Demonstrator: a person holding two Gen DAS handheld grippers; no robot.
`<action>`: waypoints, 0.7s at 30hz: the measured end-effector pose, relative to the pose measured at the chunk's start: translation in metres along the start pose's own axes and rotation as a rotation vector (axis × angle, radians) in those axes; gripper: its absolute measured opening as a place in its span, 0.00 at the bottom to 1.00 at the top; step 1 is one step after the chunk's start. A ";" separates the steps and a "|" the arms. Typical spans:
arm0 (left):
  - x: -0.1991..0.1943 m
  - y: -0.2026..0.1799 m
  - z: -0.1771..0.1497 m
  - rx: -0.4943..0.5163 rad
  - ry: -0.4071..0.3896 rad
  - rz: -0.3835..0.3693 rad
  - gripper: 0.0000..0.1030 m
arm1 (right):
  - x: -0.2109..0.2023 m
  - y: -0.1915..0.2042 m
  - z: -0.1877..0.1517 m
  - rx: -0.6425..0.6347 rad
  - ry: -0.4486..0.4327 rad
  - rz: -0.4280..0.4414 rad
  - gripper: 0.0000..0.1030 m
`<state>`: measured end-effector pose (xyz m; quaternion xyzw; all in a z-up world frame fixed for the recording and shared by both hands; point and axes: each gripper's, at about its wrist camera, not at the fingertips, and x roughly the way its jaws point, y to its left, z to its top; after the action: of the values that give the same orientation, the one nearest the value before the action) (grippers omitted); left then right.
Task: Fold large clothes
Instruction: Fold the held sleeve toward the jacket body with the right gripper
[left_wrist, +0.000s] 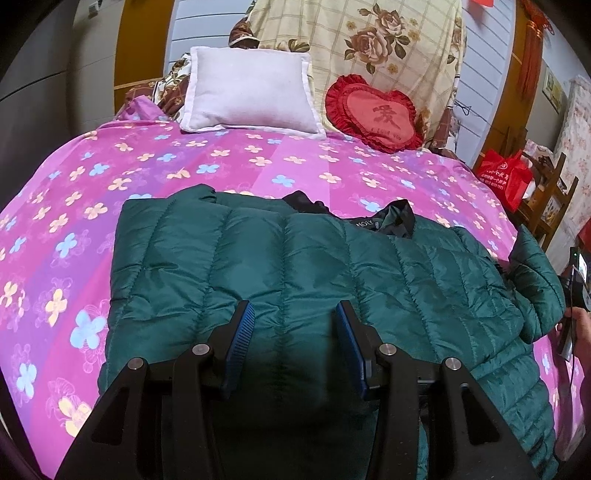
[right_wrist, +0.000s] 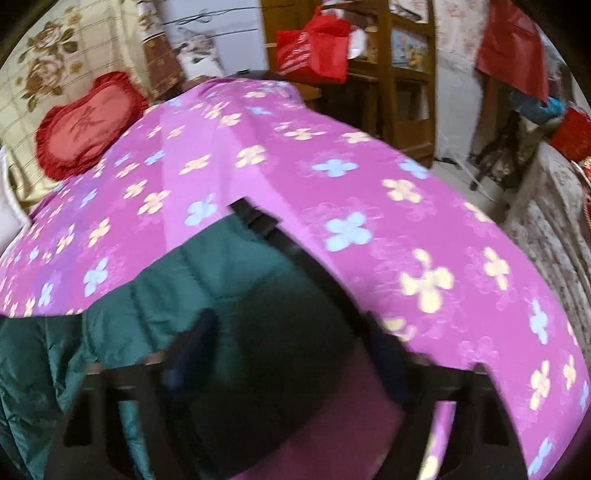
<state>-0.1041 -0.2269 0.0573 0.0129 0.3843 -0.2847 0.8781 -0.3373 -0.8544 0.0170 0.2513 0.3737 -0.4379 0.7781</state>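
Across the middle of the bed lies a dark green quilted puffer jacket (left_wrist: 280, 266), spread flat on a pink and purple bedsheet (left_wrist: 74, 206) printed with blue and yellow four-petal flowers; its black lining and a neck label (left_wrist: 364, 223) show at the collar on the far edge. At the right side of the left wrist view a sleeve (left_wrist: 532, 273) rises off the sheet and bends over the body of the jacket. The left hand-held gripper (left_wrist: 295, 314) hangs over the near part of the jacket with its blue ribbed pads (left_wrist: 243, 328) spread apart, green fabric below the gap and nothing pinched. The right hand-held gripper (right_wrist: 291, 332) is heavily blurred in its own view; its fingers stand apart over the jacket's edge, where a black trim (right_wrist: 266, 225) meets the sheet, and whether the pads press on any fabric I cannot tell. A hand (left_wrist: 581, 328) gripping a dark device shows at the right rim of the left view. At the head of the bed rest a white pillow (left_wrist: 251, 92) and, just beside it, a red heart-shaped cushion (left_wrist: 376, 114) with a frilled border, both backed by a cream rose-print quilt (left_wrist: 373, 40). Off the bed's side, a red bag (right_wrist: 314, 48) sits on a wooden chair (right_wrist: 402, 74).
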 end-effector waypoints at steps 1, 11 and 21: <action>0.000 0.000 0.000 -0.001 -0.001 -0.001 0.26 | 0.000 0.003 -0.001 -0.017 -0.007 -0.001 0.51; -0.010 0.003 0.002 -0.015 -0.024 0.003 0.26 | -0.066 0.020 0.004 -0.107 -0.118 0.075 0.17; -0.021 0.006 0.006 -0.021 -0.030 0.040 0.26 | -0.161 0.033 0.028 -0.148 -0.272 0.097 0.17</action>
<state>-0.1082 -0.2125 0.0751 0.0072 0.3738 -0.2633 0.8893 -0.3529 -0.7795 0.1647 0.1495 0.2834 -0.4012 0.8581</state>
